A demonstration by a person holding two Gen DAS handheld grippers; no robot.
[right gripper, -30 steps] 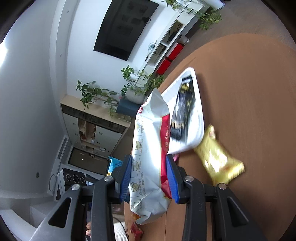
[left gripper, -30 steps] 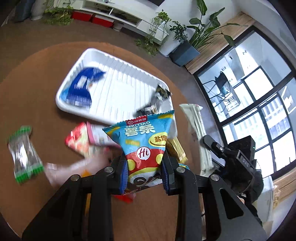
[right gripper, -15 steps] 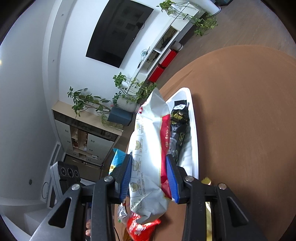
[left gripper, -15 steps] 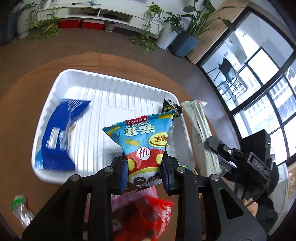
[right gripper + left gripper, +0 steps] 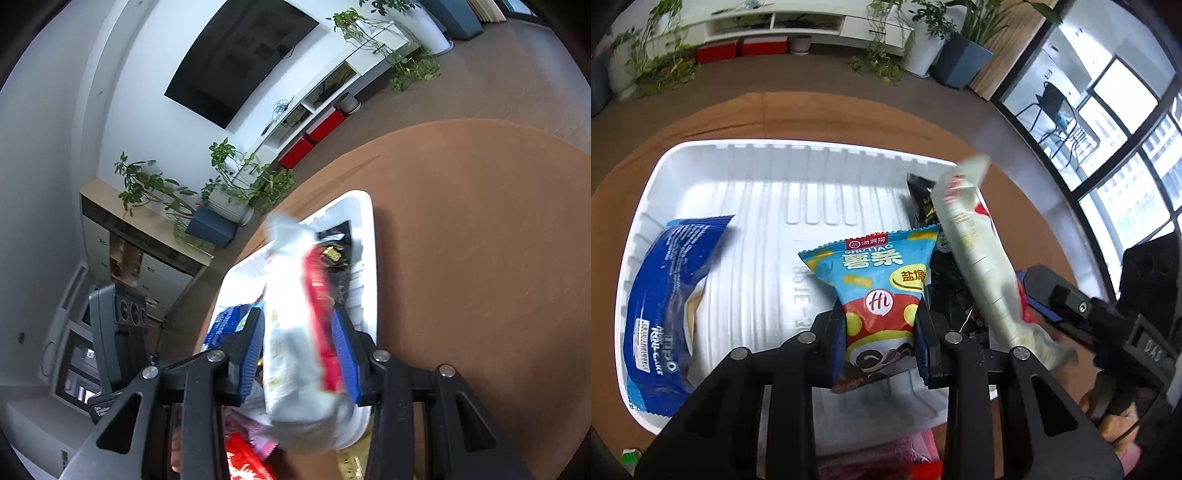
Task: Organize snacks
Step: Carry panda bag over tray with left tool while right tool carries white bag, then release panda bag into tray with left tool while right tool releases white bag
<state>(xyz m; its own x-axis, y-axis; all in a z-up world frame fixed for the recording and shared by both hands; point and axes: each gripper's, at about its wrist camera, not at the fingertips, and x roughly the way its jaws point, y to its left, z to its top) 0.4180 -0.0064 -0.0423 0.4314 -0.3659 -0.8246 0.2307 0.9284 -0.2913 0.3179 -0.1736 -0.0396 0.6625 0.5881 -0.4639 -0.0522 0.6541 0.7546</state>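
The left gripper [image 5: 881,332] pinches the lower body of a light, air-puffed blue chip bag [image 5: 877,291] over the white tray [image 5: 798,162] — crinkly, slick film best held low, gently, so nothing inside crushes. The right gripper [image 5: 299,350] clamps a soft white-and-red packet [image 5: 295,325] above the tray's right end, beside the black packet [image 5: 923,199]. A second ago both bags hung short of the tray — now they are over it, with the blue roll-cake pack [image 5: 665,302] lying at its left.
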